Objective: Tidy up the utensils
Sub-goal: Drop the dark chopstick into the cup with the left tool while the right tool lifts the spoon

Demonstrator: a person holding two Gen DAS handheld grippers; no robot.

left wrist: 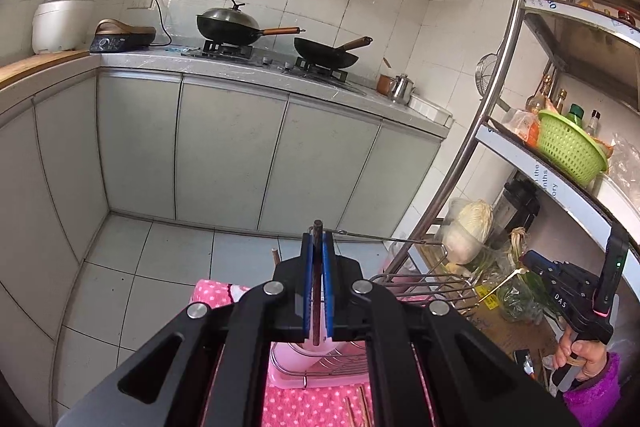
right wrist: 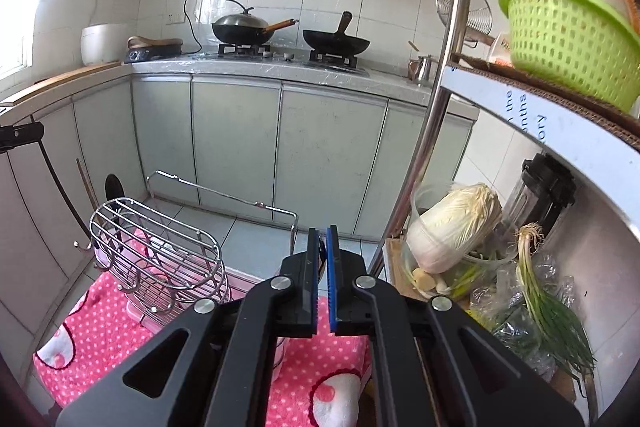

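My left gripper is shut on a dark brown chopstick that runs lengthwise between the blue pads, its tip poking out past them. It hangs above the wire utensil rack on the pink dotted cloth. More chopsticks lie on the cloth below. My right gripper is shut, and something small and dark shows between its tips; I cannot tell what. It is right of the wire utensil rack and its pink base. It also shows in the left wrist view, held by a hand.
A metal shelf unit stands at the right with a green basket, a cabbage and green onions. Grey cabinets and a stove with two woks are ahead. The pink cloth covers a small table.
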